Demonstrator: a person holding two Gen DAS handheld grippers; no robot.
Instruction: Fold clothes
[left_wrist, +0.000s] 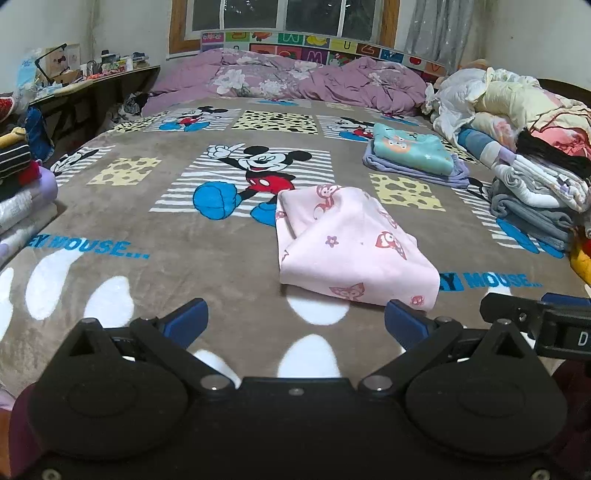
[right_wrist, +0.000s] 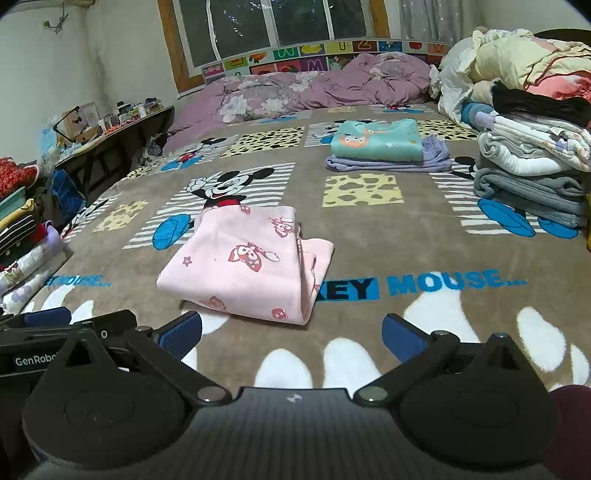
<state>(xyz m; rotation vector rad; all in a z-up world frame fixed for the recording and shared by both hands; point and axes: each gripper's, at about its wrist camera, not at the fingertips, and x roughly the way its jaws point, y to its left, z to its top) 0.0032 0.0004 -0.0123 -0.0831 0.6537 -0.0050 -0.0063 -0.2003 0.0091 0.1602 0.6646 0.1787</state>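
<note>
Your bed (left_wrist: 155, 206) had a brown blanket with a cartoon mouse on it, and a window (right_wrist: 273, 26) was behind it. You held the left gripper (left_wrist: 295, 317) low over the blanket with its jaws wide open and nothing in them. You held the right gripper (right_wrist: 291, 332) the same way, open and empty. A folded pink garment (left_wrist: 347, 247) lay flat on the blanket just ahead of both grippers, and neither one touched it. Farther back sat a folded teal top (right_wrist: 376, 142) on a purple piece. A tall stack of folded clothes (right_wrist: 532, 173) stood at the right edge of the bed.
</note>
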